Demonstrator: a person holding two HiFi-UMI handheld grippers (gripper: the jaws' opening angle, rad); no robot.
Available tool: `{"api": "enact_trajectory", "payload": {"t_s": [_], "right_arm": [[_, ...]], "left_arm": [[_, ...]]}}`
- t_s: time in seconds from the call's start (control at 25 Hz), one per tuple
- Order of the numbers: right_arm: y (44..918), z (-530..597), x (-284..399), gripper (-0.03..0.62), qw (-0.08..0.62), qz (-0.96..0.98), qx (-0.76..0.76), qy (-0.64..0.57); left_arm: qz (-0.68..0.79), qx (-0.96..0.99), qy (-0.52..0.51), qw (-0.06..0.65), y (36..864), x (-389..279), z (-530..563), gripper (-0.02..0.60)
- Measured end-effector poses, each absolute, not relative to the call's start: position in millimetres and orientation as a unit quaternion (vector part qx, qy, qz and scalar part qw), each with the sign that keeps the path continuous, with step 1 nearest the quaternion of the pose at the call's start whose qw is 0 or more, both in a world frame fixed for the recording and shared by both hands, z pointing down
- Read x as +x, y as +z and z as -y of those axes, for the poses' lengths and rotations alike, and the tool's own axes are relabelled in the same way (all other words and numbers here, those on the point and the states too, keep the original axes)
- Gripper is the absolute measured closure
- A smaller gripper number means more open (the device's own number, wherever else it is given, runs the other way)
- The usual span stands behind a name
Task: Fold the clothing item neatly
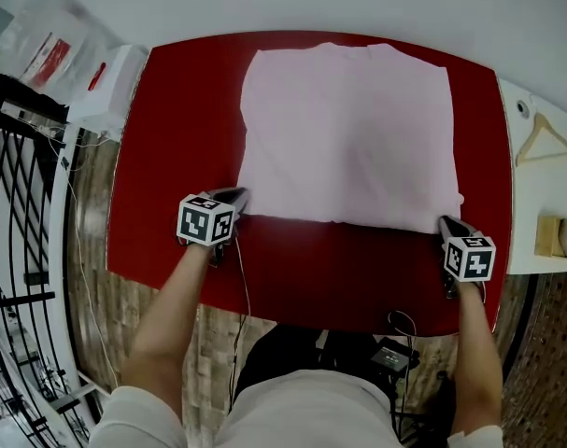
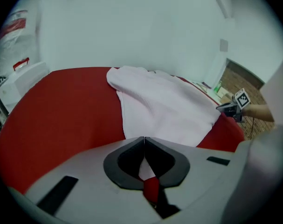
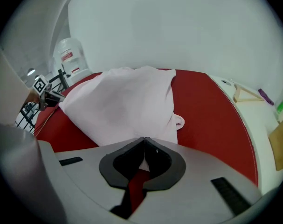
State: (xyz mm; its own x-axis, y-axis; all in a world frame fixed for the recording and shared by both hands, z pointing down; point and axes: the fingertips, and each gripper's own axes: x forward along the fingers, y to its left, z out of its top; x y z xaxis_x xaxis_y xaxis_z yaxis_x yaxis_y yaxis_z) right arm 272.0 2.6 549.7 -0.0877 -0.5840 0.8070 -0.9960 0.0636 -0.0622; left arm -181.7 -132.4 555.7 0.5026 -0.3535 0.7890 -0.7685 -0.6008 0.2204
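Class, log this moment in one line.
pale pink garment flat on red table | left gripper shut on near-left corner | right gripper shut on near-right corner

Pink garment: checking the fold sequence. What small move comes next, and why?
Probably lift both near corners slightly: the left gripper and right gripper are shut on them, and the pink garment lies flat on the red table.

We've got white short sleeves (image 1: 134, 416) on show. The left gripper (image 1: 238, 196) and right gripper (image 1: 446, 222) are grey shells with black pads (image 2: 125, 160), each carrying a white cube (image 1: 206, 219) of black square markers. A thin black cable (image 1: 245, 292) hangs off the left one.
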Motion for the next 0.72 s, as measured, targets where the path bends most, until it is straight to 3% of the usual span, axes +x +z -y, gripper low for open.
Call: {"api": "enact_trajectory", "payload": {"t_s": [0.72], "right_arm": [[550, -5, 282, 0.579, 0.309, 0.632, 0.627, 0.335]], "left_arm": [[0.386, 0.816, 0.309, 0.298, 544, -205, 160, 0.572]]}}
